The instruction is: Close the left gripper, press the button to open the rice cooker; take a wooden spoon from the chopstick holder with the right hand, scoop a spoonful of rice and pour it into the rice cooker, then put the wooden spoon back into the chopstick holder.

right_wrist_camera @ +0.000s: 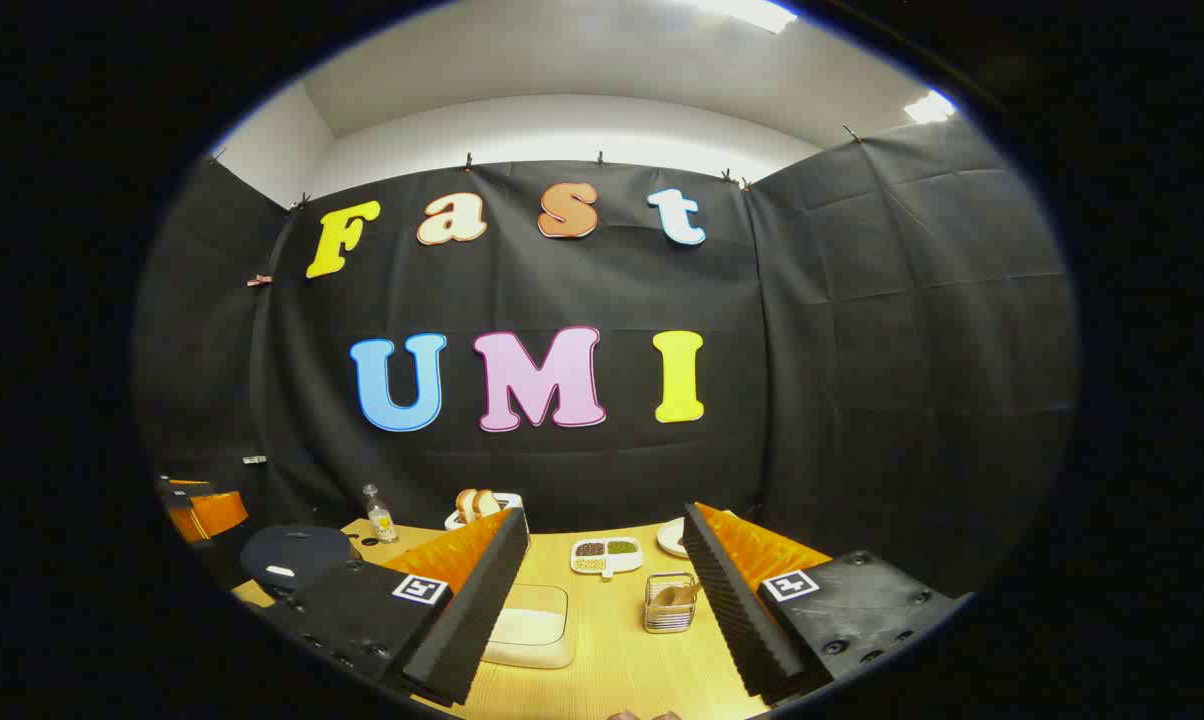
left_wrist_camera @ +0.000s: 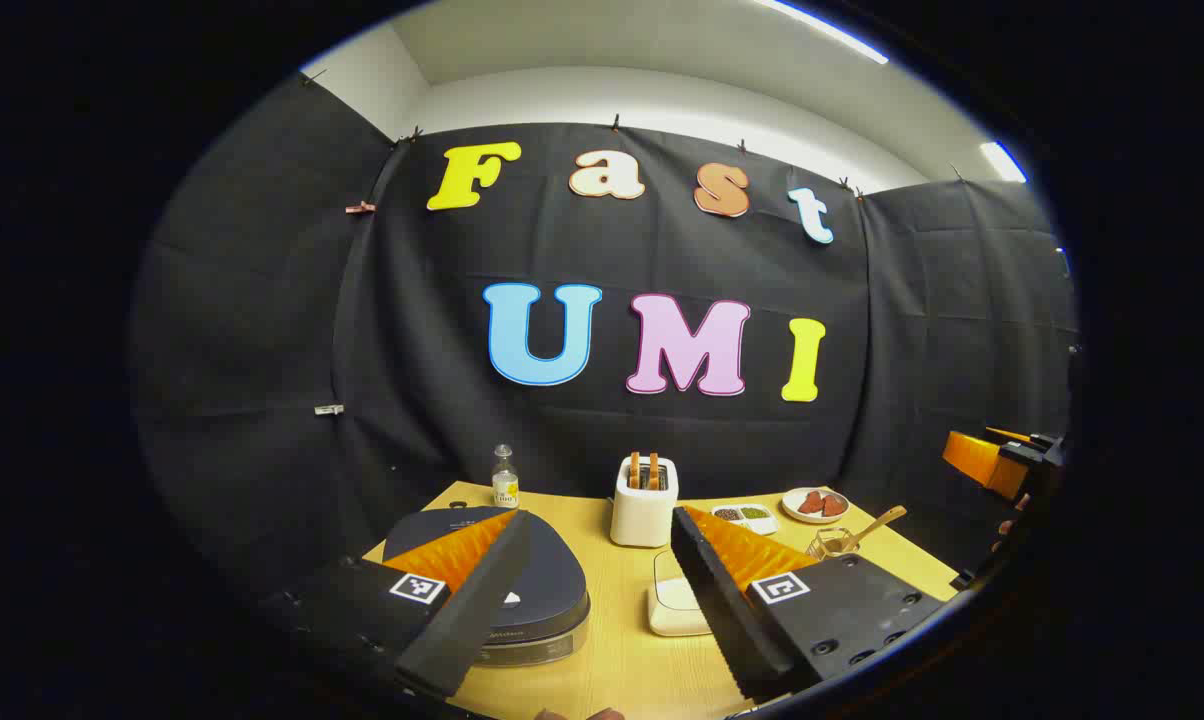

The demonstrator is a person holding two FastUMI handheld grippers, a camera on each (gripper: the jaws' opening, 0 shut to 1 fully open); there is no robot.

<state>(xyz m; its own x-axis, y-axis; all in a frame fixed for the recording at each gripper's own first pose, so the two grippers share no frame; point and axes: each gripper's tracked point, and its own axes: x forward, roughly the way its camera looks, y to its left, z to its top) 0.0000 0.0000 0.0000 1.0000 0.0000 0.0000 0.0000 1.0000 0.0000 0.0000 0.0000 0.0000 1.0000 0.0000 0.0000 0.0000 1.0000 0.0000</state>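
Note:
The dark rice cooker sits low on the left of the wooden table with its lid down, partly behind one finger of my left gripper, which hangs open above the table with nothing between its fingers. In the right gripper view the rice cooker lies far left. A wire chopstick holder stands just ahead of my open, empty right gripper, with the wooden spoon resting in it. The spoon sticks out of the holder at the right. A white container of rice lies on the table ahead.
A white toaster with bread stands mid-table, a small bottle behind the cooker. A divided dish and a plate sit near the back. The rice container lies between my left fingers. The right gripper shows at far right.

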